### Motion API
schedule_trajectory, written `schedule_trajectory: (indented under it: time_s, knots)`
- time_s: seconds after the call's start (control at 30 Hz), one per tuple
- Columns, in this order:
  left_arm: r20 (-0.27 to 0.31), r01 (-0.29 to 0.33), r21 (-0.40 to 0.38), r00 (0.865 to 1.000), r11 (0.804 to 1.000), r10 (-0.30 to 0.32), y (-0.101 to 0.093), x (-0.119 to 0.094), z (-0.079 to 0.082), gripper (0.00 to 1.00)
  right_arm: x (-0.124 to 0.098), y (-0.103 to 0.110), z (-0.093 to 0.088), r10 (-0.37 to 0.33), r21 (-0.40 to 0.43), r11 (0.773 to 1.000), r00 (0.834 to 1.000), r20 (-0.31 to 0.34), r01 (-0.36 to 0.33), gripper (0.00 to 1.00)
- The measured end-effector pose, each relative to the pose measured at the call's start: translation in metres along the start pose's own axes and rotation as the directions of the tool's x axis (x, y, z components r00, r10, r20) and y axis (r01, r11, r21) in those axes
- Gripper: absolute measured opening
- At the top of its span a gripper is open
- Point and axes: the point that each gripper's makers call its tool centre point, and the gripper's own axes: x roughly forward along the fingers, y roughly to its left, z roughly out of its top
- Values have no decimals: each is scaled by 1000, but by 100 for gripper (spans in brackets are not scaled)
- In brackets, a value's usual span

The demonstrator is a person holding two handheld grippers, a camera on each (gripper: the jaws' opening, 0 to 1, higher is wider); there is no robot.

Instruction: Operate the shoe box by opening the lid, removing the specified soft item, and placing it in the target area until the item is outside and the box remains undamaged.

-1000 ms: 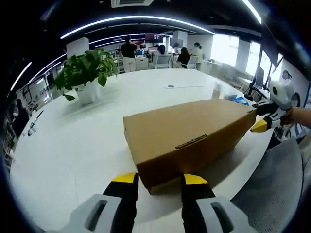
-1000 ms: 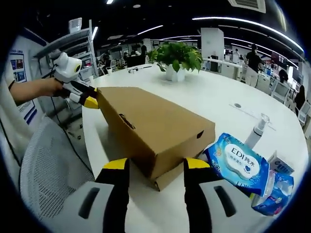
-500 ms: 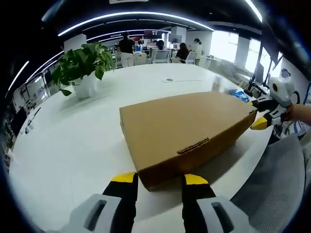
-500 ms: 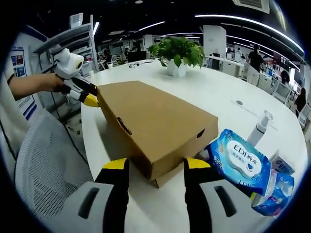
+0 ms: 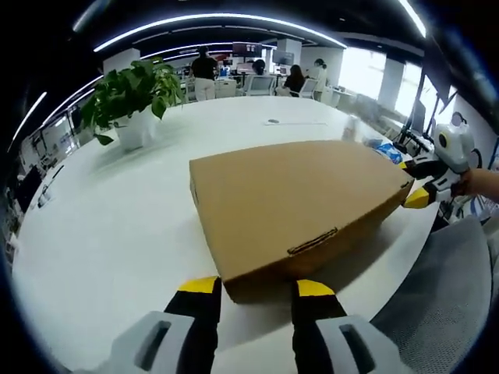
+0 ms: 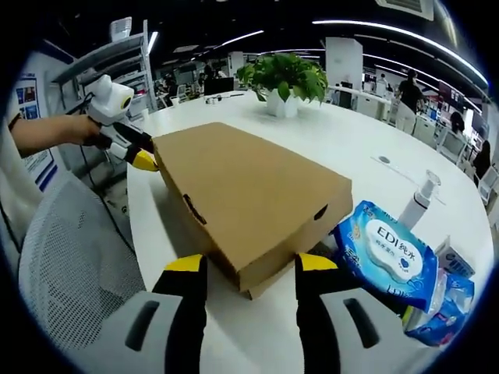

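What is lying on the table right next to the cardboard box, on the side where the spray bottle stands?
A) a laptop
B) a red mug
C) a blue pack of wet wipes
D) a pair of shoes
C: in the right gripper view a blue pack of wet wipes lies beside the closed cardboard box, in front of a white spray bottle.

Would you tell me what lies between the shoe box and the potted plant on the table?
In the left gripper view, nothing: only bare white table lies between the shoe box and the potted plant. The right gripper view agrees.
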Motion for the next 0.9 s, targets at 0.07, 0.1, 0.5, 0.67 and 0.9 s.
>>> schedule_trajectory:
  time_s: [0.07,0.1,0.5,0.67,0.9]
  knots:
    - [-2,0,-5,1000,1000,0,1,0,-1,35,-1,0,0,0,6,1000,1000,2,0,42]
    - [0,1,-8,1000,1000,-1,1,-1,-1,35,-1,-1,0,-2,9,1000,1000,4,2,42]
    - [56,-17,-27,998,999,19,7,-21,12,35,-21,-1,12,-13,37,999,998,56,11,40]
    - [48,-19,18,999,1000,18,6,-18,17,34,-19,1,17,-8,23,1000,998,66,7,33]
    - [45,-17,21,999,1000,16,1,-14,14,31,-13,3,11,-15,10,1000,999,48,14,30]
